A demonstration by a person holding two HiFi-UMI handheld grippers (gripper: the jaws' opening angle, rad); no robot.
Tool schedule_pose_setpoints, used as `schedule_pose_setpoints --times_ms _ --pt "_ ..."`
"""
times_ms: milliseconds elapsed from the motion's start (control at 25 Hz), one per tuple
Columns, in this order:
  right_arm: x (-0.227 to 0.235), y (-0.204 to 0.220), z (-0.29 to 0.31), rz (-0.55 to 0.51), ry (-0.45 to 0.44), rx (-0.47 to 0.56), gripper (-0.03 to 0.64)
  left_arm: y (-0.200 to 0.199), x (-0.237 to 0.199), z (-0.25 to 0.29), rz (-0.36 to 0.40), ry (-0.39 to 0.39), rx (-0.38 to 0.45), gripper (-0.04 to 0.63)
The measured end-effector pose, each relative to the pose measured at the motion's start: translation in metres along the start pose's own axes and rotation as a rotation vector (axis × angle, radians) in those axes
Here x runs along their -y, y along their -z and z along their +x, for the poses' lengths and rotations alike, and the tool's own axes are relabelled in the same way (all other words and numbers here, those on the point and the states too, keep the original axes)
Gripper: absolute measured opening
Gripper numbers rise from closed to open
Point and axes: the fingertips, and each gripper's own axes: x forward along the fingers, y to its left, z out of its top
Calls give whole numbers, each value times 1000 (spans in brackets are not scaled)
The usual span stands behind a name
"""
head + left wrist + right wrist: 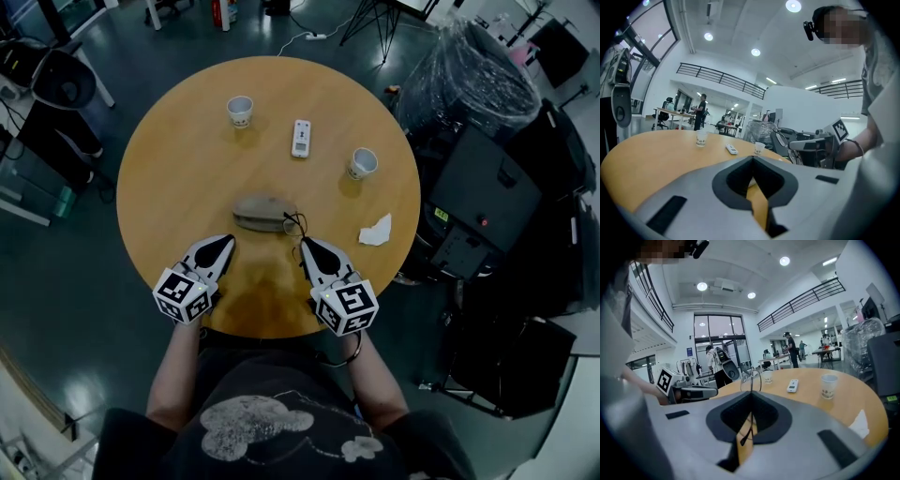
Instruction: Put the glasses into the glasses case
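Glasses [296, 225] sit pinched in the right gripper [305, 246], a thin dark wire frame at its tip. In the right gripper view the 2 jaws are clenched on the frame: 1 temple runs down through the slit between them and the lens rims [751, 379] stand upright just above the tip. From the head view, the glasses hang just at the right end of the glasses case [262, 213]; whether they touch it cannot be told. The case is a greyish-tan oval pouch lying near the middle of the round wooden table [187, 159].

The left gripper [228, 242] points toward the case's left end, near it but apart from it. In its own view its jaws are pressed together with nothing between them, only the tabletop showing through the gap behind the tip [752, 159].

Beyond the case lie a white remote control [300, 138] and 2 paper cups, 1 at the far left [240, 111] and 1 to the right [362, 162]. A crumpled white tissue [377, 231] lies near the table's right edge, beside the right gripper.
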Motion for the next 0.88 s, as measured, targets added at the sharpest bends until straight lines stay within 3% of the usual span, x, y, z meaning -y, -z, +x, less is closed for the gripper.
schedule_pose_setpoints --times_ms 160,280,400,560,880 --pt "-3 12 10 -38 -30 -49 -10 10 -14 6 -17 -33 -30 6" --pt "-10 22 18 -116 -59 -100 -11 23 -29 11 14 -66 -96 6" --pt "-16 30 28 -172 -83 -129 -10 38 -37 21 48 -59 -158 6" --pt "-22 42 39 -236 -95 -182 -11 56 -51 39 26 -52 -201 6" --pt "-32 68 59 -489 -144 -330 -10 82 -70 66 52 -37 -312 6"
